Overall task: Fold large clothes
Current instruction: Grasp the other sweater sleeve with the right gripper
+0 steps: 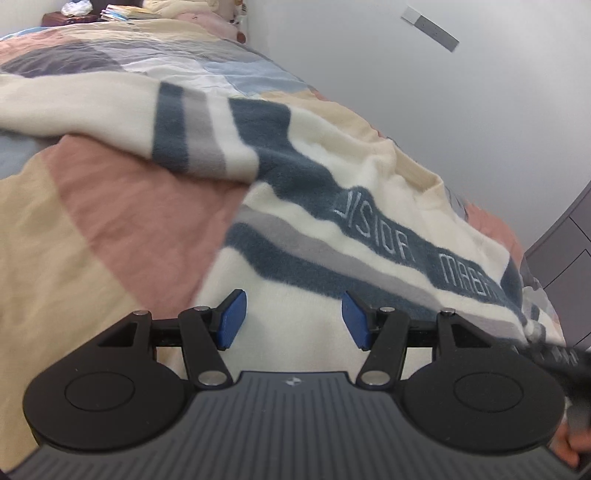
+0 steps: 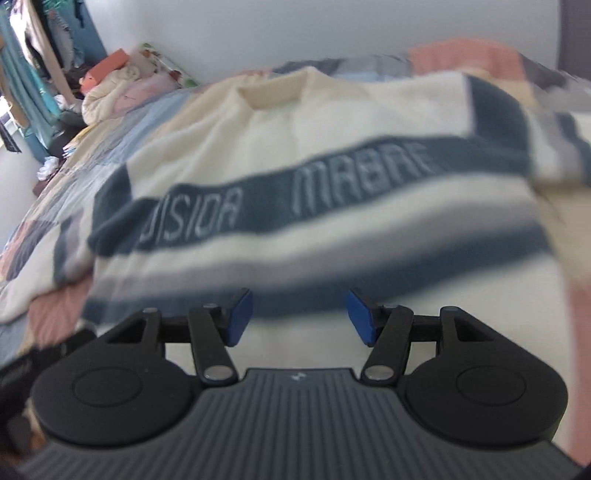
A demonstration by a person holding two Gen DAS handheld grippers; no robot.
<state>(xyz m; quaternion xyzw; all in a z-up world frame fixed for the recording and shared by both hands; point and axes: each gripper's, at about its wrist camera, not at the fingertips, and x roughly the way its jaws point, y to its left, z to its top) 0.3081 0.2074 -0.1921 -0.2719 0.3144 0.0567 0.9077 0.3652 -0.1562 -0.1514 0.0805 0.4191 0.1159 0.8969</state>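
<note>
Sweater (image 2: pixel 332 122): cream knit with dark blue and grey stripes, spread on the bed; white lettering ran along the widest blue band
Sweater's place: it lay across the patchwork quilt (image 1: pixel 122 206), its neck opening toward the wall (image 2: pixel 295 29) in the right wrist view
Sleeve (image 1: pixel 110 107): one striped sleeve reached out to the side over the quilt, its cuff end out of the left wrist view
Quilt: large blocks of pink, beige, pale blue and grey, bare beside the garment
Left gripper (image 1: pixel 293 319): blue pads stood apart, nothing pinched between them; cream fabric of the lower sweater showed in the gap
Left fingers (image 1: pixel 233 317): close over the knit near its hem side; contact with the cloth could not be told
Right gripper (image 2: pixel 297 317): blue pads stood apart, nothing clamped; a blue stripe and cream knit lay beyond the gap
Right fingers (image 2: pixel 360 317): over the lower stripes of the sweater; the view was blurred, so touching or clear could not be told
Hand (image 1: pixel 570 441): part of a person's hand showed at the lower right edge of the left wrist view, next to a blurred dark object
Pillows (image 2: pixel 110 92): bundled soft things lay at the far end of the bed
Drawers (image 1: pixel 565 243): grey drawer fronts stood by the wall, beyond the sweater
</note>
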